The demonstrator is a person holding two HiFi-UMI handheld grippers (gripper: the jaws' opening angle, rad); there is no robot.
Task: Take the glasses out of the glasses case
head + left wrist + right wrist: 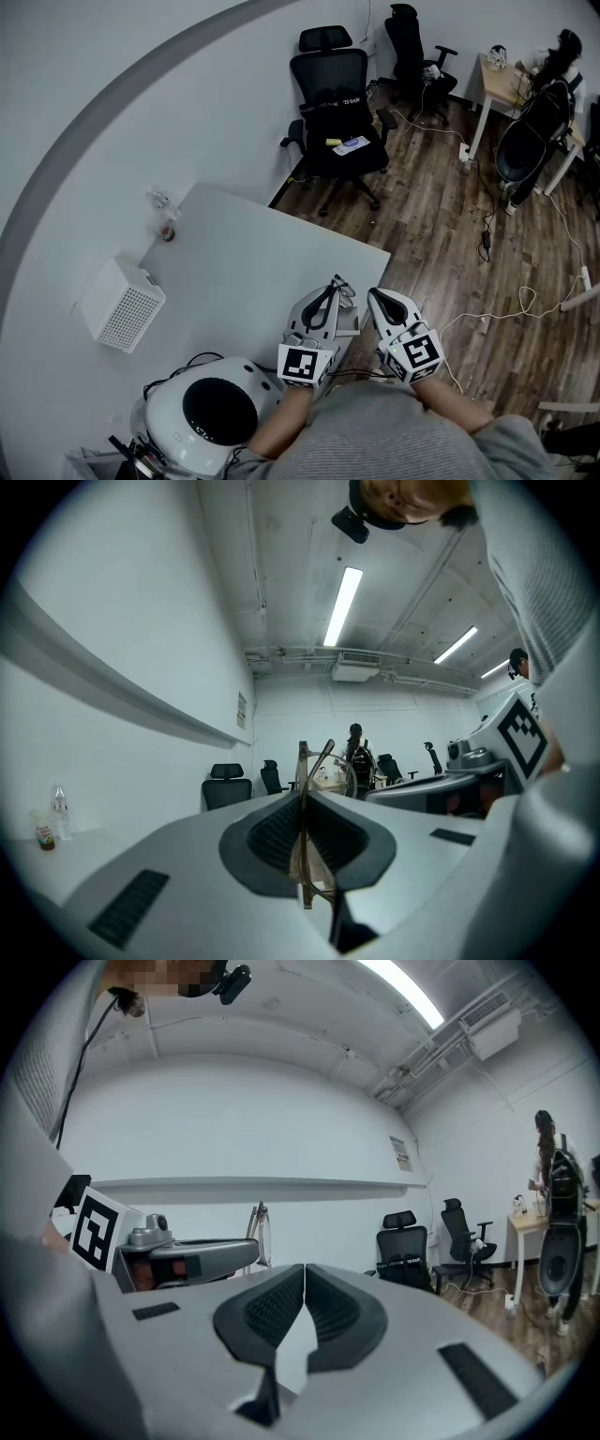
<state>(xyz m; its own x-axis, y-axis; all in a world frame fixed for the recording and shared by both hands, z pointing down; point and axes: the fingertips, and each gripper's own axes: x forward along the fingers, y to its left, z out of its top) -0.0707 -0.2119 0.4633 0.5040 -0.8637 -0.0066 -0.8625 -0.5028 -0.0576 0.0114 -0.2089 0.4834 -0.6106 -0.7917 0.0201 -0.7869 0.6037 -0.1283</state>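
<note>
— White table [244, 262] first. What is on it, from the left?

— At the far left corner stand a bottle [161, 199] and a cup [167, 233], both close to the edge. Beyond that edge, on the left, sits a white box [122, 305]. The middle of the table is bare, so there is wide free room there.

— And the left gripper [328, 298]?

— It is over the near right part of the table, well apart from the bottle and cup. Its jaws are closed on the glasses [336, 289]. In the left gripper view, the thin frame [302, 794] stands pinched between the two dark pads [272, 836] and sticks out above them. The glasses are held up in the air, not touching the table.

— The right gripper [377, 298]?

— It is just beside the left one, near the table's right edge. Its jaws are together and nothing is between them; in the right gripper view, the pads [333, 1312] meet at their tips.

— What is past that right edge?

— Wood floor [441, 216] with cables, and office chairs [337, 112] farther back, well apart from both grippers.
</note>
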